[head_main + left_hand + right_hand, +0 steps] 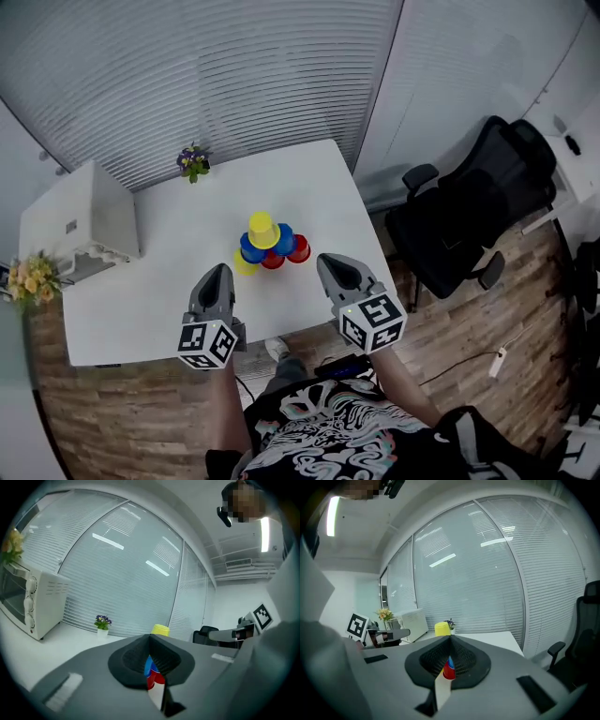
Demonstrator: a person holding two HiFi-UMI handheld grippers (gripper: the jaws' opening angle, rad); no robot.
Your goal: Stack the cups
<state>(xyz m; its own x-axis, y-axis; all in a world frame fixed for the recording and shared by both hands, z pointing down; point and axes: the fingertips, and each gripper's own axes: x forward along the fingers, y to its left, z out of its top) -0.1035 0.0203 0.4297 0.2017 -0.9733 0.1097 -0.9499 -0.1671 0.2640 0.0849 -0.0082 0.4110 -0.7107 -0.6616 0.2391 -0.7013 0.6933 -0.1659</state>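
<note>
A small pyramid of upturned cups stands in the middle of the white table (159, 309). A yellow cup (263, 230) tops it, over blue cups (251, 249) and red cups (299, 249), with another yellow cup (244, 266) at the lower left. My left gripper (219, 271) is held over the table's near edge, left of the stack, shut and empty. My right gripper (329, 262) hovers right of the stack, also shut with nothing in it. In the left gripper view the closed left gripper (149, 638) hides most of the stack; the yellow cup (160, 630) shows above it. The right gripper (450, 639) looks the same, with the yellow cup (442, 629) above.
A white toaster oven (80, 220) sits at the table's left end, with yellow flowers (33, 277) near it. A small pot of purple flowers (194, 162) stands at the far edge. A black office chair (478, 206) is off to the right on the wood floor.
</note>
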